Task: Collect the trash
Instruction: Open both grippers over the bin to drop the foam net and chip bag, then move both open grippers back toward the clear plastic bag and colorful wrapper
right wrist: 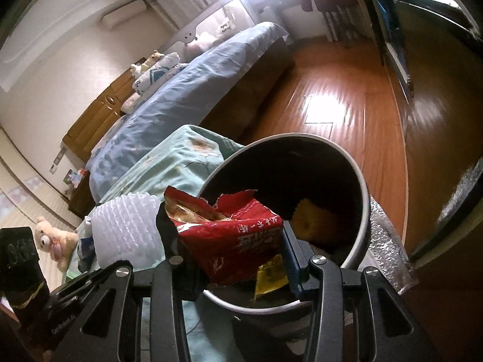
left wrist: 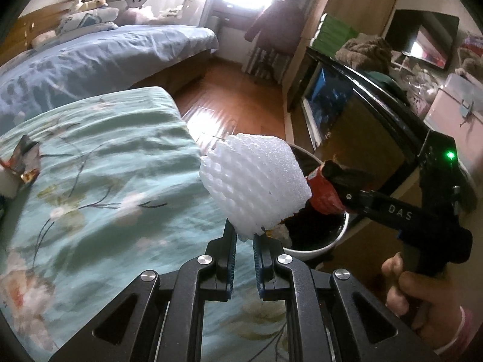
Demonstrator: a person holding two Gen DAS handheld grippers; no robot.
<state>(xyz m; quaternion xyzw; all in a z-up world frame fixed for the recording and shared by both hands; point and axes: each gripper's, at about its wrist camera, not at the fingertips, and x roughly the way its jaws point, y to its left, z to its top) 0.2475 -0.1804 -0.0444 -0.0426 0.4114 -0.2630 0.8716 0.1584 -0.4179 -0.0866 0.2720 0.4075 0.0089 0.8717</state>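
A white foam net (left wrist: 255,185) was pinched by its lower edge between the nearly closed jaws of the left claw (left wrist: 244,241), and was held up ahead of the fingers, above the edge of the bed with the green flowered cover (left wrist: 99,163). Just to its right, a red snack bag (right wrist: 229,235) was clamped between the jaws of the right claw (right wrist: 228,252), which stood about half spread around the crumpled, torn-open bag. In the right wrist view the bag was seen over the near rim of a round bin (right wrist: 363,193) with a dark inside, in which something yellow (right wrist: 317,220) lay; a yellow wrapper (right wrist: 270,276) was also seen below the bag, at the bin's near side. In the left wrist view the foam net and the red bag were seen touching or nearly so, both above the bin beside the bed. A hand (left wrist: 428,307) was seen gripping the handle of the right claw. Another crumpled wrapper (left wrist: 24,163) lay on the green cover, well apart from both claws.
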